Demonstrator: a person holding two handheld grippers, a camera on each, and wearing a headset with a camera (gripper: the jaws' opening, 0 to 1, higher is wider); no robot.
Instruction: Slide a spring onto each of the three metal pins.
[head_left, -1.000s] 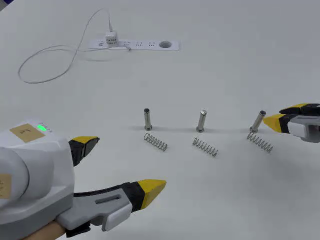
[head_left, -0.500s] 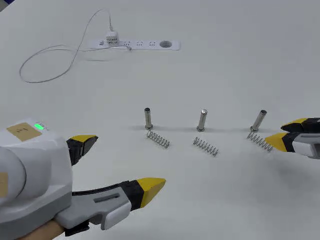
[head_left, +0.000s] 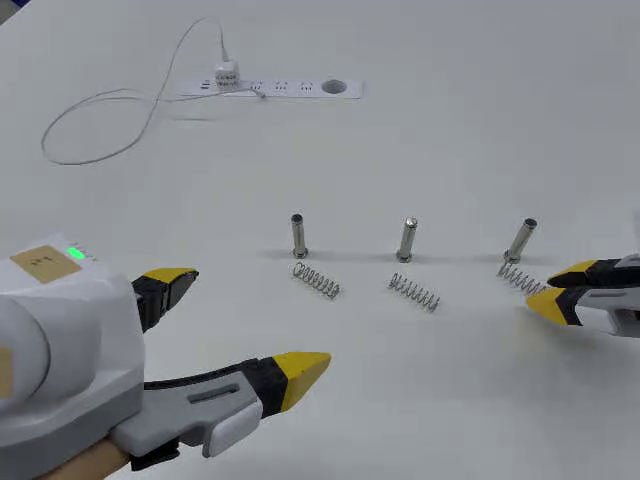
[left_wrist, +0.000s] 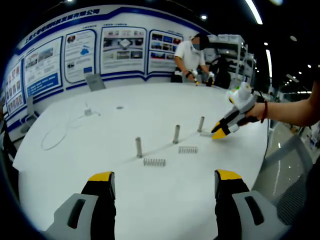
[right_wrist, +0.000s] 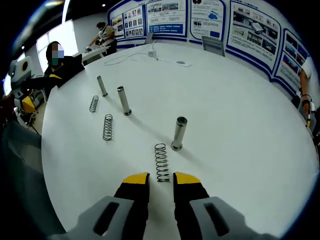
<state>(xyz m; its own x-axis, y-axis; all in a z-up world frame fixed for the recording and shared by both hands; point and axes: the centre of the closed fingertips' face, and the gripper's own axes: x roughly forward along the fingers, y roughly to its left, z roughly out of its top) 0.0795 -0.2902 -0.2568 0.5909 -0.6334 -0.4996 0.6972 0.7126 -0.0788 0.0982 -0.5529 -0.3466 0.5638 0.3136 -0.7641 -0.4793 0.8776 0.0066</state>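
Pick-up step: right gripper (right_wrist: 161, 176), fingers narrow, straddles the near end of the rightmost spring (right_wrist: 160, 157) by its pin (right_wrist: 179, 131). Next: close, lift. Left gripper (left_wrist: 165, 175) hovers, fingers wide.

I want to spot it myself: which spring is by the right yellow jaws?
On the white table stand three metal pins in a row, a spring before each. Pick the spring by the right-hand pin; only it has the right gripper at its end.

White table (head_left: 470, 130); poster wall (left_wrist: 120, 47); ceiling strip lights (left_wrist: 253, 11).
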